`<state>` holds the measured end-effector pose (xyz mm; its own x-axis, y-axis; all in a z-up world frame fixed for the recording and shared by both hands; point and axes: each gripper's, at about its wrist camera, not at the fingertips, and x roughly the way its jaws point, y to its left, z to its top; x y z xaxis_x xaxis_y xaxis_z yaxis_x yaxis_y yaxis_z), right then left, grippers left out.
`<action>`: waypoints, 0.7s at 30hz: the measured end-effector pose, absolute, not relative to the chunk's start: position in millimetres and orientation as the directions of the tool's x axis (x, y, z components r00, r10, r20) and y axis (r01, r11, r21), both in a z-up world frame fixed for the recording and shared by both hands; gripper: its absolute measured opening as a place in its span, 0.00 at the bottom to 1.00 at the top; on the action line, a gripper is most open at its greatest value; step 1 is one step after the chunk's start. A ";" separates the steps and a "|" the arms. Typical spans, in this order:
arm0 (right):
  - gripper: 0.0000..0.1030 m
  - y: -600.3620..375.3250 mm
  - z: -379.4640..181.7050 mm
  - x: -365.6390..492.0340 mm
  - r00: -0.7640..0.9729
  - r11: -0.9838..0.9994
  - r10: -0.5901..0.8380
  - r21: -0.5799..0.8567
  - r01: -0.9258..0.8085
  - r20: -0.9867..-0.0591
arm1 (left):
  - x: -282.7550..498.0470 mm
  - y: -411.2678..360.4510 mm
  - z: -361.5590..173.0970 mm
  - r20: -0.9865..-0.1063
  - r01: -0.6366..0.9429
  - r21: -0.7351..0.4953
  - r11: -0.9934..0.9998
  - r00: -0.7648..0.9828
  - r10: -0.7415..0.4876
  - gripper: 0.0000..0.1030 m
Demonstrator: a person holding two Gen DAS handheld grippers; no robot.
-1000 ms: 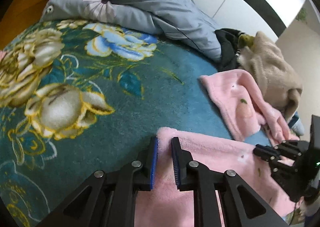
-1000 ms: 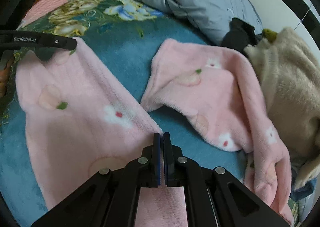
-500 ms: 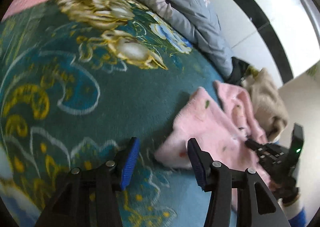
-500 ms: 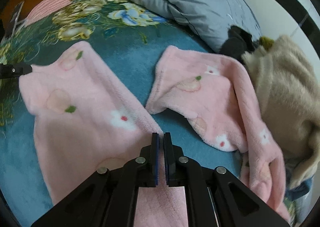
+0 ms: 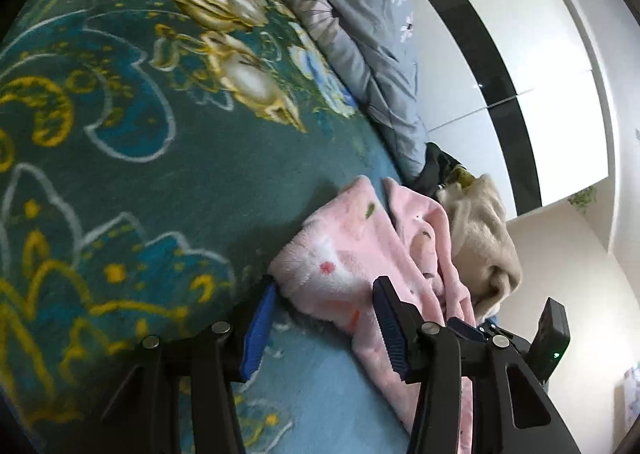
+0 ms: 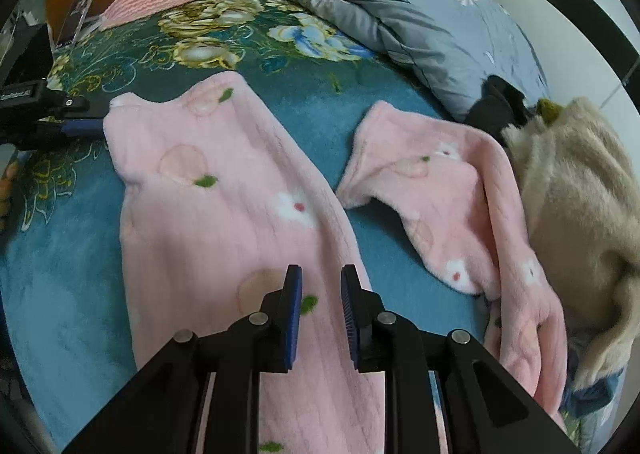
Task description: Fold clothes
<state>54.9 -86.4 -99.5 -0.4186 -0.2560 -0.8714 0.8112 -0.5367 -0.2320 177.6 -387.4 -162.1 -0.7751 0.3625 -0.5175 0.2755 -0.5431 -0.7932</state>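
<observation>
Pink fleece trousers (image 6: 224, 210) with peach and flower prints lie spread on the teal flowered blanket (image 6: 280, 66), one leg (image 6: 432, 182) bent off to the right. My right gripper (image 6: 320, 286) hovers open over the near part of the left leg, nothing between its blue pads. The left gripper (image 5: 324, 314) is open too, its jaws wide apart at the hem of that leg (image 5: 340, 254). From the right wrist view the left gripper (image 6: 72, 122) shows at the far left, just beside the hem.
A grey daisy-print duvet (image 6: 400, 2) is heaped along the back. A beige fleece garment (image 6: 580, 190) and a black item (image 6: 496, 106) lie at the right. A folded pink cloth (image 6: 148, 2) sits by the orange headboard. A white and black wardrobe (image 5: 520, 54) stands beyond the bed.
Both grippers let go of the pink trousers: the left opened first and drew back to the hem, then the right opened. The trouser leg now lies flat on the blanket.
</observation>
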 end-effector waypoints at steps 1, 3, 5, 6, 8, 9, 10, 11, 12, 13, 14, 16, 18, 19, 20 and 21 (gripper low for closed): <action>0.19 -82.7 -99.9 54.9 -0.420 -0.541 -0.255 -0.231 0.809 -0.871 | 175.4 -385.6 -162.6 -0.517 0.273 -0.789 -0.550 -0.779 0.354 0.37; 0.19 -75.6 -101.2 55.5 -0.420 -0.549 -0.251 -0.229 0.804 -0.872 | 171.9 -384.9 -164.6 -0.503 0.268 -0.798 -0.539 -0.789 0.352 0.21; 0.19 -69.2 -102.7 55.3 -0.418 -0.558 -0.244 -0.226 0.799 -0.875 | 169.0 -386.2 -166.5 -0.481 0.263 -0.818 -0.512 -0.801 0.357 0.10; 0.19 -66.1 -103.2 54.8 -0.417 -0.563 -0.241 -0.224 0.796 -0.876 | 168.5 -386.6 -161.1 -0.475 0.264 -0.817 -0.513 -0.813 0.338 0.08; 0.19 -59.8 -102.7 53.1 -0.417 -0.581 -0.244 -0.213 0.786 -0.875 | 173.4 -388.8 -140.6 -0.459 0.247 -0.800 -0.546 -0.839 0.292 0.07; 0.19 -56.5 -101.9 52.4 -0.416 -0.590 -0.247 -0.205 0.781 -0.875 | 177.0 -390.3 -131.1 -0.452 0.241 -0.789 -0.565 -0.850 0.269 0.07; 0.19 -52.8 -100.7 52.2 -0.416 -0.596 -0.252 -0.198 0.778 -0.874 | 179.9 -392.4 -133.6 -0.464 0.252 -0.784 -0.568 -0.845 0.265 0.07; 0.19 -49.1 -99.5 52.0 -0.415 -0.601 -0.258 -0.191 0.776 -0.872 | 182.8 -394.5 -136.1 -0.475 0.263 -0.778 -0.570 -0.840 0.260 0.07; 0.19 -45.9 -99.1 51.8 -0.414 -0.606 -0.260 -0.187 0.773 -0.872 | 185.7 -396.6 -138.5 -0.487 0.274 -0.772 -0.573 -0.835 0.256 0.07; 0.19 -43.1 -99.7 51.1 -0.412 -0.610 -0.260 -0.183 0.771 -0.873 | 188.6 -398.7 -141.0 -0.498 0.285 -0.766 -0.575 -0.830 0.252 0.07; 0.19 -41.3 -101.6 49.7 -0.405 -0.615 -0.259 -0.174 0.769 -0.877 | 191.5 -400.8 -143.5 -0.509 0.296 -0.760 -0.578 -0.825 0.247 0.07; 0.19 -38.3 -106.0 46.6 -0.390 -0.627 -0.260 -0.152 0.764 -0.884 | 197.3 -405.0 -148.5 -0.531 0.318 -0.748 -0.583 -0.813 0.238 0.07; 0.19 -36.2 -110.0 44.1 -0.373 -0.636 -0.261 -0.132 0.761 -0.891 | 203.1 -409.1 -153.5 -0.553 0.339 -0.735 -0.588 -0.801 0.229 0.07; 0.19 -35.7 -112.1 43.3 -0.360 -0.636 -0.263 -0.119 0.763 -0.895 | 206.0 -411.2 -155.9 -0.563 0.349 -0.728 -0.590 -0.795 0.225 0.07; 0.19 -35.3 -114.2 42.9 -0.345 -0.633 -0.266 -0.107 0.766 -0.900 | 208.7 -413.1 -158.1 -0.571 0.357 -0.723 -0.591 -0.790 0.222 0.08; 0.21 -35.3 -116.1 42.7 -0.334 -0.632 -0.265 -0.098 0.769 -0.904 | 210.1 -414.1 -158.4 -0.564 0.352 -0.730 -0.586 -0.794 0.227 0.09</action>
